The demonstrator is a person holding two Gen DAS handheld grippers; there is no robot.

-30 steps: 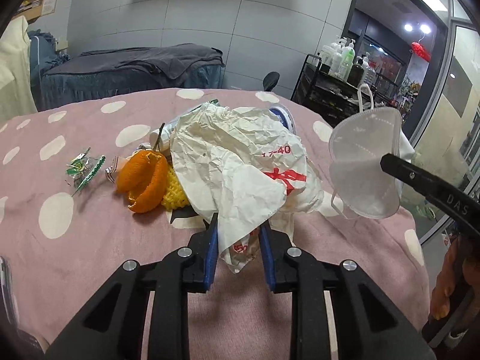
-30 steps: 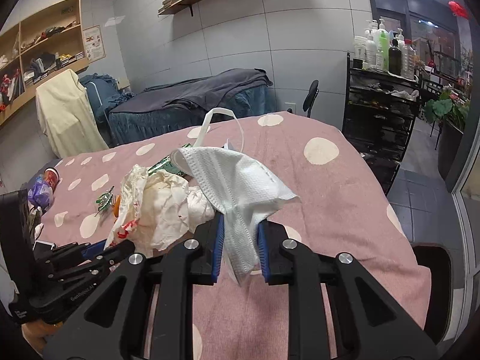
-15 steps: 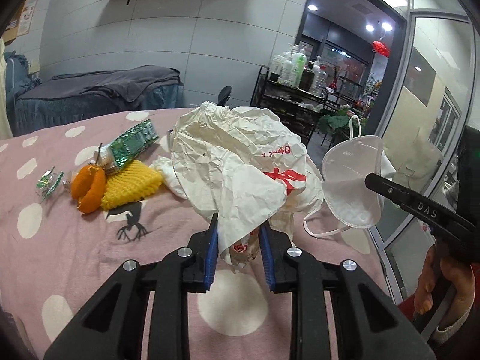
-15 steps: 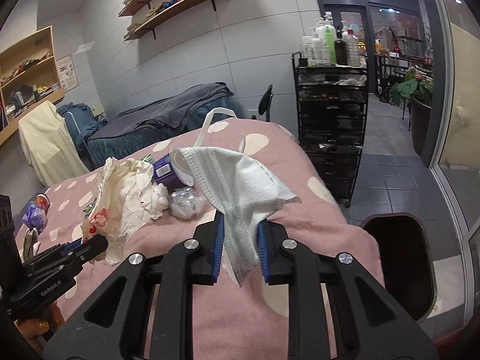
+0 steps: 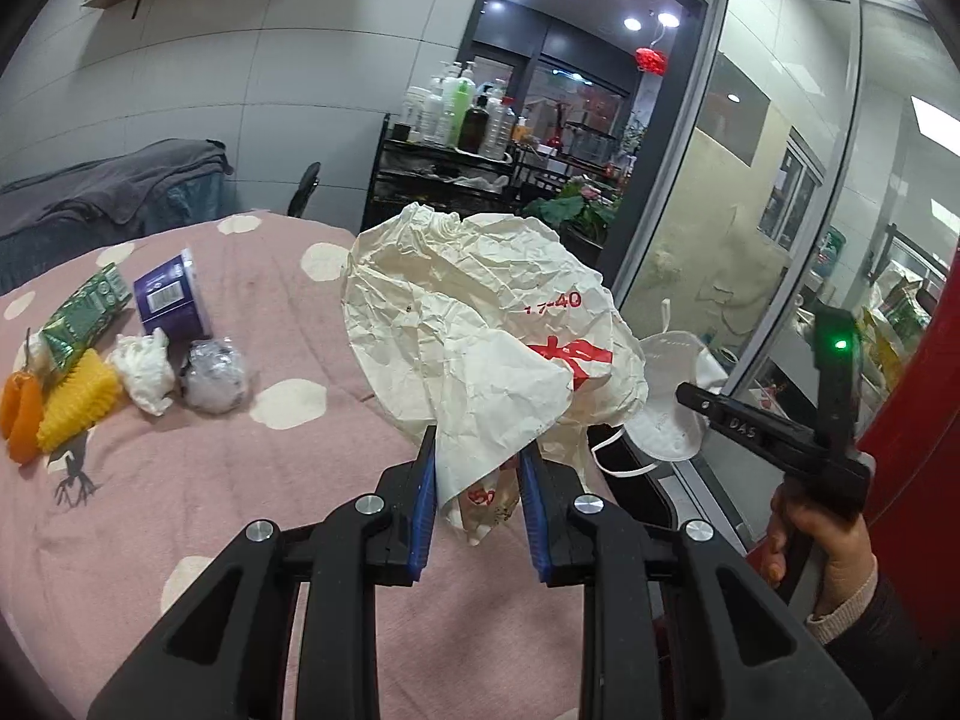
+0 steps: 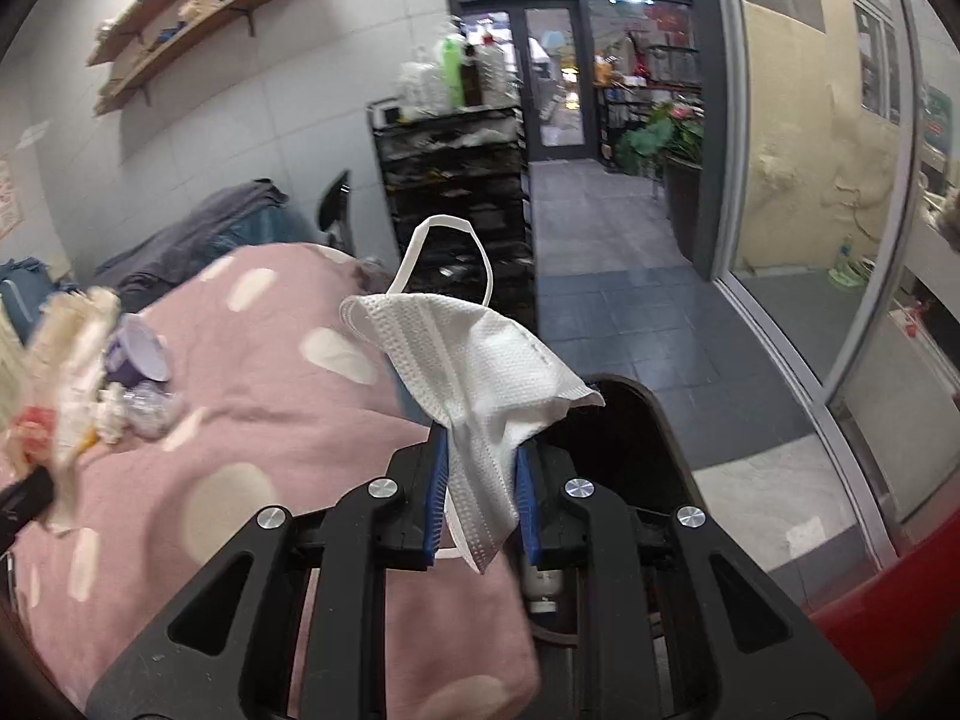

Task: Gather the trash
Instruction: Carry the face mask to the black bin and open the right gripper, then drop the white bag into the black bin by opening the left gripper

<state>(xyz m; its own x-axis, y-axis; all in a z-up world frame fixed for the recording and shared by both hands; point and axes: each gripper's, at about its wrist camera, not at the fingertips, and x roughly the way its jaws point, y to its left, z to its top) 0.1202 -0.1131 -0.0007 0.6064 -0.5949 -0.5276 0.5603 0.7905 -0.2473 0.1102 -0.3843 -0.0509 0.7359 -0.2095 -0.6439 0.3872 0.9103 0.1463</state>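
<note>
My left gripper (image 5: 475,463) is shut on a crumpled white paper bag (image 5: 480,336) with red print, held above the right edge of the pink dotted tablecloth (image 5: 180,480). My right gripper (image 6: 478,462) is shut on a white face mask (image 6: 474,372), held past the table edge over a black bin (image 6: 624,438). The mask (image 5: 666,402) and the right gripper also show in the left wrist view, at the right. The bag (image 6: 66,360) shows blurred at the left of the right wrist view.
On the cloth lie orange peel (image 5: 21,414), yellow foam net (image 5: 81,399), a green wrapper (image 5: 84,312), a purple cup (image 5: 171,300), a white tissue (image 5: 144,372) and a clear plastic ball (image 5: 213,381). A black trolley (image 6: 456,180) with bottles stands behind; glass wall at right.
Both grippers have swung right with their loads, off the trash pile toward the table's right edge. The bin has come under the right gripper. Neither grip has changed.
</note>
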